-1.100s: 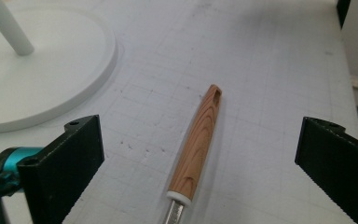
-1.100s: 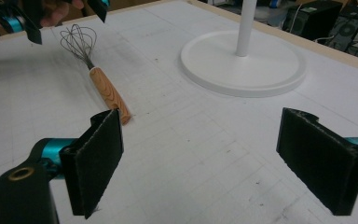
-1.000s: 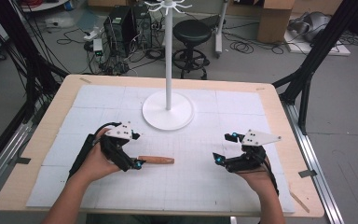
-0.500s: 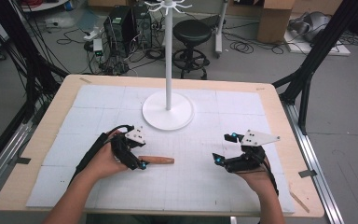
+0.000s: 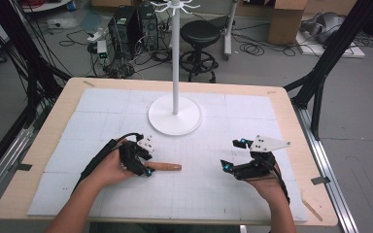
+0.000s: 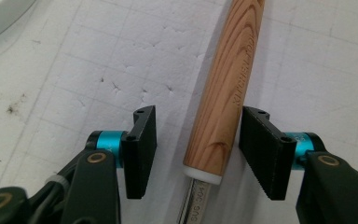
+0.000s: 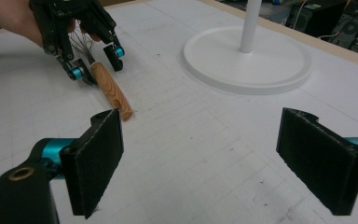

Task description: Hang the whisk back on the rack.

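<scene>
High view: the left gripper (image 5: pixel 143 165) lay at lower left of centre on the worktop (image 5: pixel 39 191), straddling the near end of a whisk's wooden handle (image 5: pixel 164 167), which rested flat on the white gridded mat (image 5: pixel 252 111) and pointed toward frame right. Left gripper view: the handle (image 6: pixel 228 88) ran from bottom centre to the upper edge. One pad stood just beside it at right; the other stood apart at left. The jaws had just been closing around the handle but did not yet clamp it. Right gripper view: the whisk's wire loops (image 7: pixel 81 49) showed at upper left beneath the left gripper (image 7: pixel 95 63). The right gripper (image 5: pixel 233 155), at lower right of the high view, held its jaws wide apart and empty. A white hook stand (image 5: pixel 175 114) stood at upper centre. Judged step: grasping the handle. The next move would call for finishing the closure squarely before any lift.
</scene>
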`<state>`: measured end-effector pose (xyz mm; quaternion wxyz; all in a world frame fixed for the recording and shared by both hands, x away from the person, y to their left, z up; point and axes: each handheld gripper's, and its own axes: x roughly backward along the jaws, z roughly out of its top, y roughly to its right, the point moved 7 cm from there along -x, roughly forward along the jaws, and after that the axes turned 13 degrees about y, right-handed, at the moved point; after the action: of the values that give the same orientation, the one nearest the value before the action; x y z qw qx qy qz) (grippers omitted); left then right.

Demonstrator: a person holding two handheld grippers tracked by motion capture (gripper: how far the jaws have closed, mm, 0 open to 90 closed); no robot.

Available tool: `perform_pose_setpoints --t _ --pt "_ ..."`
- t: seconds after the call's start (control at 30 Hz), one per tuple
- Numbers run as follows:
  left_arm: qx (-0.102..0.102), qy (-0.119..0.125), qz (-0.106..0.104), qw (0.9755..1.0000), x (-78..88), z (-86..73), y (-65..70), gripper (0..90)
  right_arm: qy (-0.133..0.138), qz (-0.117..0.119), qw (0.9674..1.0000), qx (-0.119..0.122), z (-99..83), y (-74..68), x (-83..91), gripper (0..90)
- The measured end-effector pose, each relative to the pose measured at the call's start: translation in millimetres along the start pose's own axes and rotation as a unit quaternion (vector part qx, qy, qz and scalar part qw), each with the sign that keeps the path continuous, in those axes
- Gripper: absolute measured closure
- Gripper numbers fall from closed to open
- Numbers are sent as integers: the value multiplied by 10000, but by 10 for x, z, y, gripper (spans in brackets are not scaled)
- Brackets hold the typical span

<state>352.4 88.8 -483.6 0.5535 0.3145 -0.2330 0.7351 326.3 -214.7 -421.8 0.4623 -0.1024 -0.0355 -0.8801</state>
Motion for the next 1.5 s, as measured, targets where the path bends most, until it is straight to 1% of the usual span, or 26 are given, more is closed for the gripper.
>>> perform_pose_setpoints --t 0.07,0.1,0.13,0.17,0.2,0.23,0.27,0.3,0.37,0.43,0.57,0.77,0.8,0.83,0.9,1.03,1.07,1.1,1.13,1.17,1.27,1.3,1.37,1.4,1.43,1.5 --pt "-2 0 -18 10000 1 1 0 516 -13 5 10000 7 -6 0 -4 138" --pt "-9 -13 -21 10000 7 2 -3 558 -18 2 10000 12 -8 1 -6 139" --pt "0 -19 -11 10000 16 3 -10 558 -18 2 10000 12 -8 1 -6 139" --pt "3 -51 -17 10000 22 -1 -21 600 -29 1 10000 12 -12 2 -6 139" --pt "22 -54 -29 10000 23 -1 -23 609 -34 -11 10000 14 -15 7 -6 140" --pt "-7 -140 -40 9999 21 7 -28 624 -31 -21 10000 -8 -18 7 -8 140" --pt "-39 -215 -26 9998 13 17 -26 624 -27 -18 10000 14 -19 10 -11 141" --pt "-39 -215 -26 9998 13 17 -26 623 -27 -18 10000 14 -19 10 -11 141" --pt "-116 -397 10 9991 -2 41 -13 623 -44 -7 10000 8 -22 6 -14 141" --pt "-171 -494 31 9986 -10 53 -7 624 -46 -15 10000 -4 -23 3 -17 141" --pt "-193 -456 -7 9988 -10 48 -7 632 -32 -1 10000 24 -20 -1 -19 141" --pt "-451 -469 -77 9979 -7 58 31 686 -43 18 10000 28 -20 -9 -22 141" --pt "-417 -452 -124 9980 -5 56 30 707 -37 8 10000 33 -19 -5 -23 141" --pt "-417 -452 -124 9980 -5 56 30 709 -37 8 10000 33 -19 -5 -23 141" --pt "-314 -441 -173 9984 0 52 19 712 -58 11 10000 8 -27 -4 -25 141" --pt "-248 -428 -152 9987 4 54 20 714 -61 16 10000 8 -33 2 -28 141" --pt "-259 -432 -157 9986 11 54 19 714 -58 13 10000 3 -33 3 -29 141" --pt "-271 -334 -140 9990 37 70 23 714 -58 20 10000 2 -35 5 -29 141" --pt "-271 -334 -140 9990 37 70 23 714 -58 20 10000 2 -35 5 -29 141" --pt "-287 -256 -148 9992 62 86 23 714 -62 14 10000 0 -37 6 -30 141" --pt "-243 145 -137 9995 181 167 25 714 -77 19 10000 1 -44 3 -35 141" --pt "-212 273 -120 9993 224 193 20 715 -72 23 10000 5 -43 4 -36 141" --pt "-190 453 -96 9987 298 233 7 715 -76 24 10000 8 -43 2 -37 141" --pt "-160 621 -50 9979 375 280 -6 715 -76 24 10000 7 -43 2 -37 141" --pt "-160 621 -50 9979 375 280 -6 715 -76 24 10000 7 -43 2 -37 141" --pt "-152 802 -7 9967 449 336 -21 715 -77 28 10000 -5 -42 -3 -35 141"
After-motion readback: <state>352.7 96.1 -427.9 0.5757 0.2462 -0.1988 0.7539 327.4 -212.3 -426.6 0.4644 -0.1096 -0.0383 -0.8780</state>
